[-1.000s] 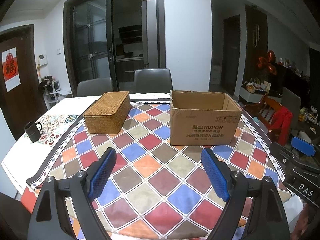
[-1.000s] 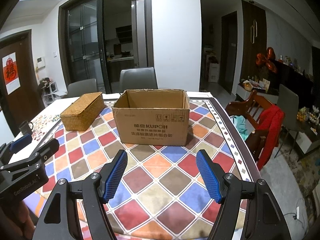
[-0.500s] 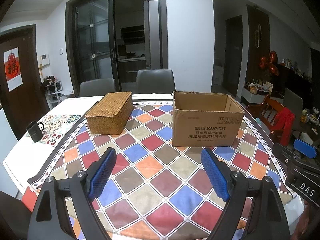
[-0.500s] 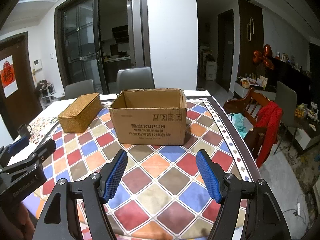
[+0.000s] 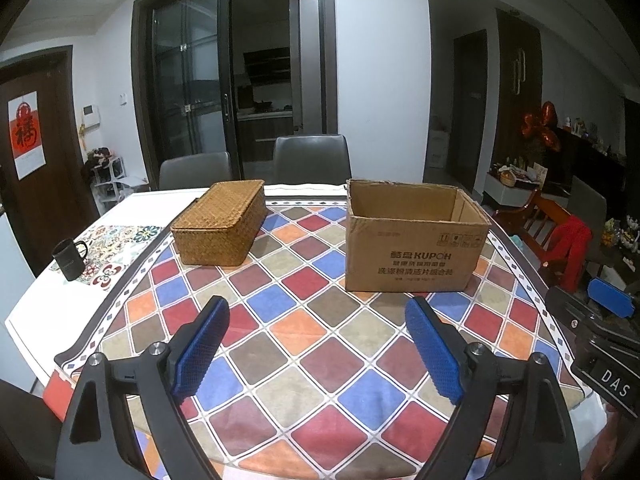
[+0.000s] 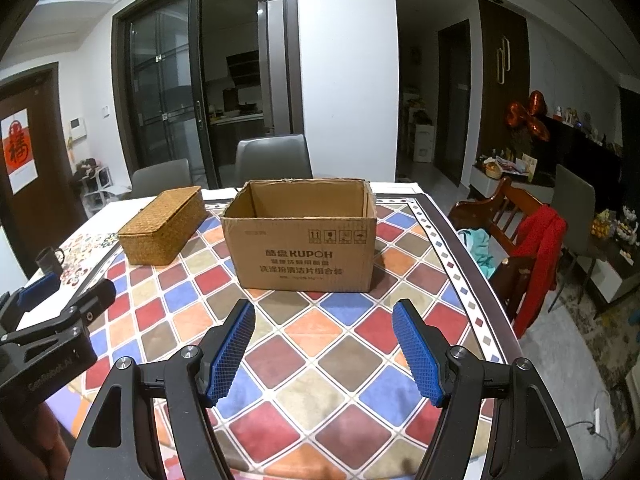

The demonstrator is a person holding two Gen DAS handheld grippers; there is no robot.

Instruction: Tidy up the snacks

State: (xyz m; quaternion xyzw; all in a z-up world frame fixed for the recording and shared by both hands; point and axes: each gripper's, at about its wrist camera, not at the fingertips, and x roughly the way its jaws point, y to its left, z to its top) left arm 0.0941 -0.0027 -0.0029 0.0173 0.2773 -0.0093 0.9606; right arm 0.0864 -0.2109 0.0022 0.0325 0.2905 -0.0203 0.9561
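Nothing shifted except left tool (image 5: 316, 356) jaws, opening on nothing.
One lidded wicker basket (image 5: 220, 228) at 11 o'clock, one cardboard box (image 5: 414, 254) at 1 on counter (image 5: 288, 336), contents unseen; right tool (image 6: 324, 352) open, empty.

Dim indoor light, sharp focus, strong fisheye bending, dark vignetted corners.

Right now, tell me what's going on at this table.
A person holds a hand-held gripper in each hand above the checkered tablecloth. Neither the left hand-held gripper, its jaws opening, nor the right hand-held gripper grips anything. Ahead sit a lidded wicker basket and an open cardboard box; no snacks are visible.
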